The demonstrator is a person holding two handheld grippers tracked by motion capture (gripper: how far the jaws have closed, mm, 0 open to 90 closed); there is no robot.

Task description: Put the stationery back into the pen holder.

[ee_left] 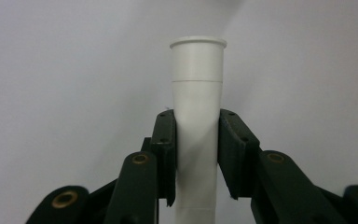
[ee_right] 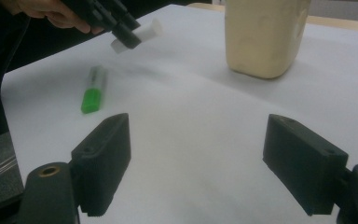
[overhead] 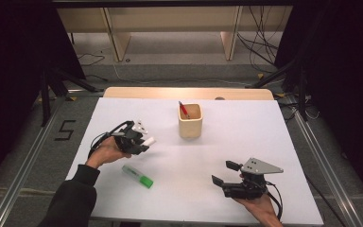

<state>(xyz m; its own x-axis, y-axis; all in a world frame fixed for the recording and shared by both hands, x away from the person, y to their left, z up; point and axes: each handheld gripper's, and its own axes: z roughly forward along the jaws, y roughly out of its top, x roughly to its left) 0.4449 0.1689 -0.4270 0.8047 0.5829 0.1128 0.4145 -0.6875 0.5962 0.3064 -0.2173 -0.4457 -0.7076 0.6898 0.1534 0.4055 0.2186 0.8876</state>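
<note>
My left gripper point(overhead: 141, 143) hangs a little above the left half of the white table point(overhead: 246, 142), shut on a white marker point(overhead: 150, 141). In the left gripper view the white marker point(ee_left: 198, 88) stands between the jaws of the left gripper point(ee_left: 196, 144) with its flared end past the tips. A green-capped marker point(overhead: 138, 176) lies flat on the table just in front of that hand. A beige cup point(overhead: 190, 121) at the middle back holds a red pen point(overhead: 184, 109). My right gripper point(overhead: 223, 172) rests low at the front right, open, nothing between its jaws.
In the right gripper view the open right gripper point(ee_right: 198, 156) faces the green-capped marker point(ee_right: 93, 91), the beige cup point(ee_right: 263, 37) and the left gripper point(ee_right: 116, 21) farther off. Wooden shelving, stand legs and cables lie beyond the table's far edge.
</note>
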